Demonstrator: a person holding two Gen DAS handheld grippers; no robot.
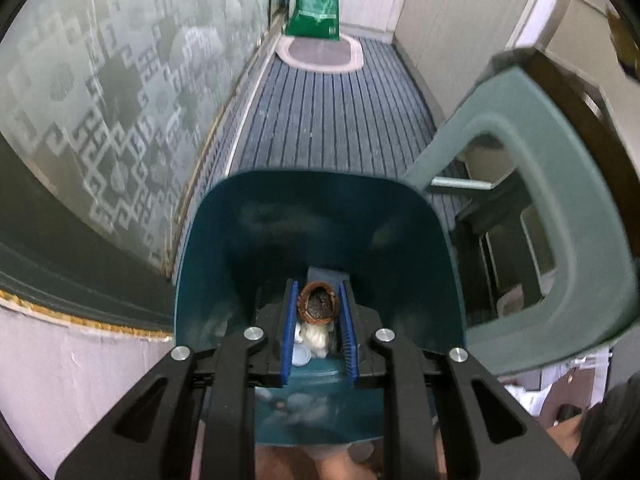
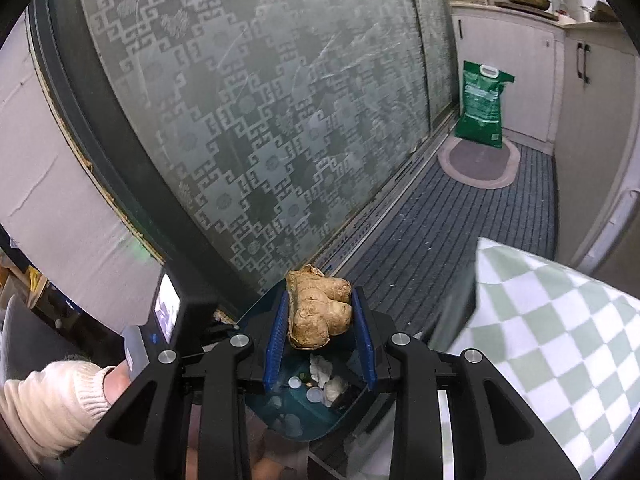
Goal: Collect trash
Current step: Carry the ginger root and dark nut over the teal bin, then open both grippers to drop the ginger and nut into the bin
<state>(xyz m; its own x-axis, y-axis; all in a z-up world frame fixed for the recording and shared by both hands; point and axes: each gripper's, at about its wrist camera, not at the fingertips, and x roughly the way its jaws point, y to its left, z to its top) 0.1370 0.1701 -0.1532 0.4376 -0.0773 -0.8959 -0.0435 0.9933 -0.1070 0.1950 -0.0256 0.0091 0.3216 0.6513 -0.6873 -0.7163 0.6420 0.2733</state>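
The left gripper [image 1: 319, 312] is clamped on a brown shell half [image 1: 318, 307], held at lower centre of the left wrist view with its hollow facing the camera. The right gripper [image 2: 320, 320] is clamped on a tan ginger-like lump [image 2: 318, 312], at lower centre of the right wrist view. Both items hang above a teal bin [image 1: 320, 216], which already holds white scraps [image 2: 325, 376] and small round caps [image 2: 314, 394] on its floor. The shell half is judged light, rigid and brittle; it is best gripped across its rim, with light pressure to avoid cracking. The lump is judged firm, knobbly and somewhat heavier; grip across its broad middle prevents rolling. Beyond the bin lie a striped floor mat [image 1: 332, 112] and, at upper centre, a green bag [image 1: 318, 4].
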